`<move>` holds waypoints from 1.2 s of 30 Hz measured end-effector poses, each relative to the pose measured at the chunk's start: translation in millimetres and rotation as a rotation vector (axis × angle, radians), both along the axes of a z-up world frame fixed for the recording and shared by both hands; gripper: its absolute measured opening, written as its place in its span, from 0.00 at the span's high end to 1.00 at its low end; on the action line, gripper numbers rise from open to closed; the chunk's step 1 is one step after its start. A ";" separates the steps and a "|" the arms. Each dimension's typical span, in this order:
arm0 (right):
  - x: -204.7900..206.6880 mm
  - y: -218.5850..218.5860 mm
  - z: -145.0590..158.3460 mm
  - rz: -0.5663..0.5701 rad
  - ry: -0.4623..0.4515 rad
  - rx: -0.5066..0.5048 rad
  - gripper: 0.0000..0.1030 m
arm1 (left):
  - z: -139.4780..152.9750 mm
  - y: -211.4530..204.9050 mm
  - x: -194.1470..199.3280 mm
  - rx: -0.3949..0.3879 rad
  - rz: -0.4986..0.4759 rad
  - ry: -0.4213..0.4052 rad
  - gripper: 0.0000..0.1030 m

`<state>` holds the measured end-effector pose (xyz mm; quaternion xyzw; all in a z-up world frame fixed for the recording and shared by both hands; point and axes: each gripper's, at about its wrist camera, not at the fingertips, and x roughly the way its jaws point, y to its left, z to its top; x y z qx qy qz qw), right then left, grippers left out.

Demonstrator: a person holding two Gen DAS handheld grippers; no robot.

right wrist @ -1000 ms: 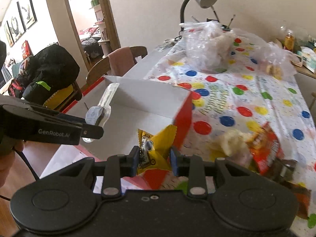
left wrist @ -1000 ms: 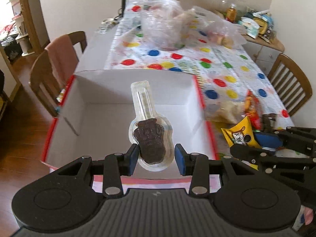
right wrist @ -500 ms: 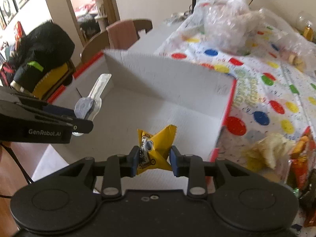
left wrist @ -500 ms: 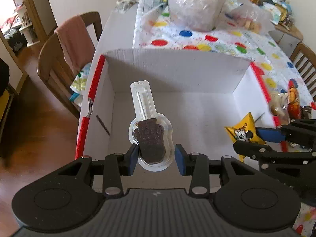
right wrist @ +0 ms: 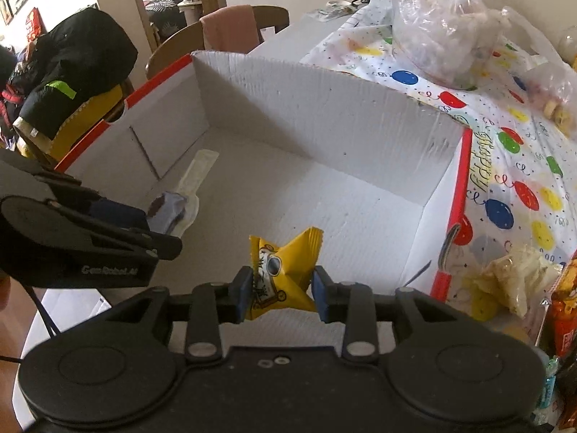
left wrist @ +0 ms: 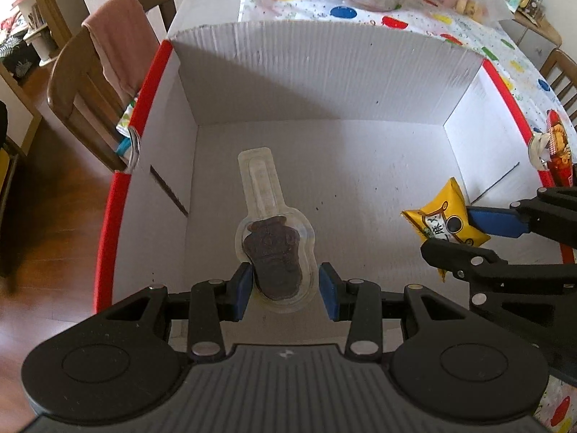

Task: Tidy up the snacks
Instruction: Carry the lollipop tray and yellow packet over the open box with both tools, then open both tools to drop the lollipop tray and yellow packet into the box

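A chocolate pop in a clear blister pack [left wrist: 276,259] sticks forward from my left gripper [left wrist: 285,287], which is shut on its wide end. It hangs low inside a white cardboard box [left wrist: 324,79] with red rims, near the left wall. My right gripper [right wrist: 282,294] is shut on a yellow snack packet [right wrist: 283,270] and holds it above the box floor, toward the right wall. The left wrist view shows that packet [left wrist: 445,222] from the side. In the right wrist view the chocolate pop [right wrist: 191,184] juts from the left gripper [right wrist: 155,223]. The box floor is bare.
To the right of the box, a pale packet [right wrist: 505,281] and a red packet [right wrist: 566,310] lie on the dotted tablecloth [right wrist: 505,166]. Clear plastic bags [right wrist: 440,25] sit behind the box. A wooden chair with a pink cloth [left wrist: 119,36] stands on the left.
Both grippers have moved forward and down from above the near rim into the box, each still carrying its snack. The yellow packet has crossed over the right wall.
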<state>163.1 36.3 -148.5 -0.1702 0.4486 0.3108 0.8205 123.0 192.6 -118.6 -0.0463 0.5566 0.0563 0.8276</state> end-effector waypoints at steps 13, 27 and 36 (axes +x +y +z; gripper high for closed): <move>-8.4 -4.0 9.0 0.001 0.012 0.020 0.56 | 10.5 -1.2 -7.4 -0.003 0.012 -0.036 0.47; -28.0 -27.3 47.6 -0.008 -0.055 0.101 0.24 | 51.4 1.7 -38.5 -0.025 0.035 -0.159 0.38; -43.1 -58.1 75.4 -0.039 -0.086 0.179 0.06 | 83.6 -19.4 -53.2 -0.026 0.010 -0.255 0.35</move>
